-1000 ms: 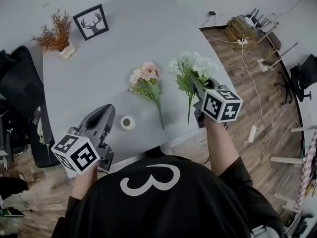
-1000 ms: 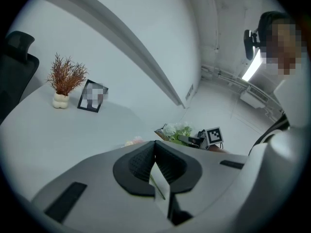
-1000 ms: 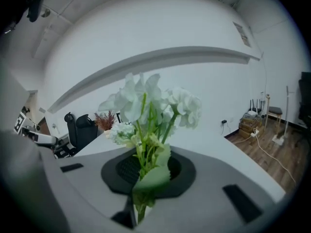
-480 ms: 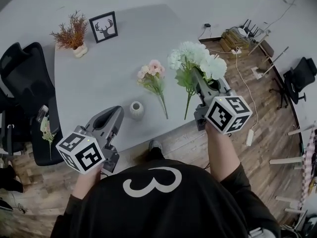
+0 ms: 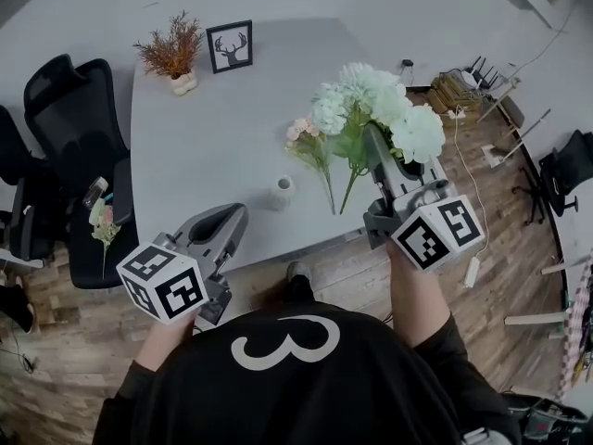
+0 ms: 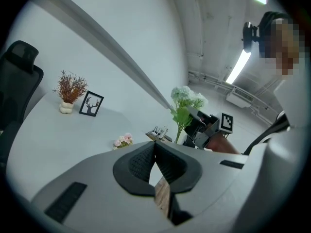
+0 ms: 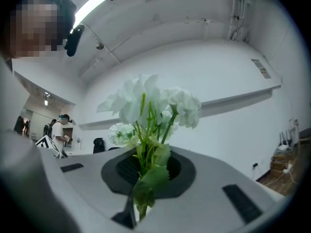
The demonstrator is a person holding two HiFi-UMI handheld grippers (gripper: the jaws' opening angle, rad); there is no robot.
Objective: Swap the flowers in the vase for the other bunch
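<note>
My right gripper [image 5: 373, 146] is shut on the stems of the white flower bunch [image 5: 371, 105] and holds it in the air over the table's right front corner. In the right gripper view the white flower bunch [image 7: 150, 101] rises from between the jaws of that gripper [image 7: 143, 171]. The pink bunch [image 5: 306, 139] lies on the grey table [image 5: 204, 137], just left of the white one. A small white vase [image 5: 283, 193] stands near the front edge with nothing in it. My left gripper [image 5: 232, 219] hovers shut and holding nothing, just left of the vase. The left gripper view shows the pink bunch [image 6: 123, 140].
A dried plant in a white pot [image 5: 173, 54] and a framed deer picture [image 5: 230, 46] stand at the table's far edge. Black chairs [image 5: 74, 109] stand to the left, one with a small flower sprig [image 5: 102, 222] on it. Cables and boxes [image 5: 454, 86] lie on the wood floor, right.
The right gripper has lifted the white bunch off the table and carried it higher. The left gripper has risen a little beside the vase. The pink bunch has not moved.
</note>
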